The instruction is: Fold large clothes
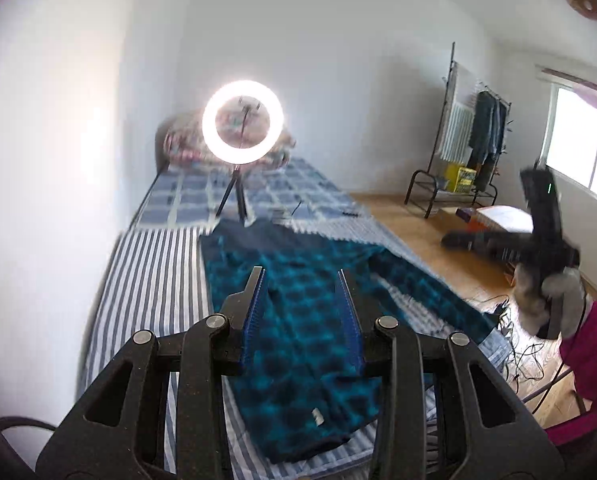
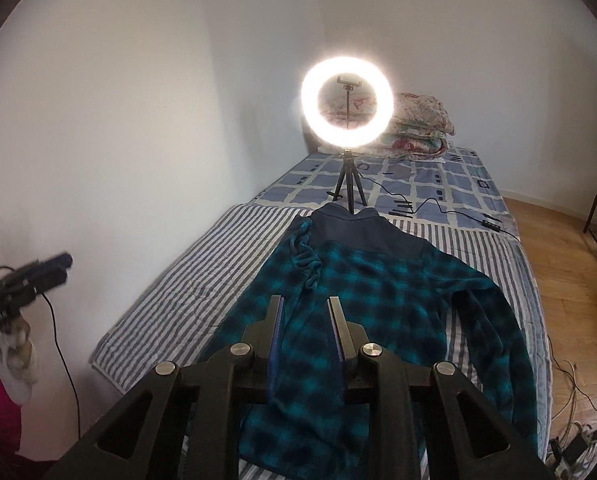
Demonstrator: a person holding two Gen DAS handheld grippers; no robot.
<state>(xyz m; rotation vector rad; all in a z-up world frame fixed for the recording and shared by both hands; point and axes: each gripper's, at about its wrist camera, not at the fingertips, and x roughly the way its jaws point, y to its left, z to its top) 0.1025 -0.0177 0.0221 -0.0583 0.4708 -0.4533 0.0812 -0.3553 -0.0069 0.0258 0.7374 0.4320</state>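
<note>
A teal and black plaid fleece shirt (image 2: 378, 312) with a dark navy yoke lies flat on the striped sheet (image 2: 186, 280) of the bed, collar toward the ring light. Its left sleeve is folded in over the body and its right sleeve lies straight along the right side. The shirt also shows in the left wrist view (image 1: 298, 320). My left gripper (image 1: 301, 276) is open and empty above the shirt's lower body. My right gripper (image 2: 305, 303) is open and empty above the shirt's middle. The right gripper also shows at the right of the left wrist view (image 1: 538, 216), blurred.
A lit ring light on a small tripod (image 2: 346, 112) stands on the bed just beyond the collar, with its cable (image 2: 438, 206) trailing right. Folded quilts (image 2: 418, 124) lie at the head. A clothes rack (image 1: 470, 140), wooden floor and loose cables (image 1: 526, 356) are to the right.
</note>
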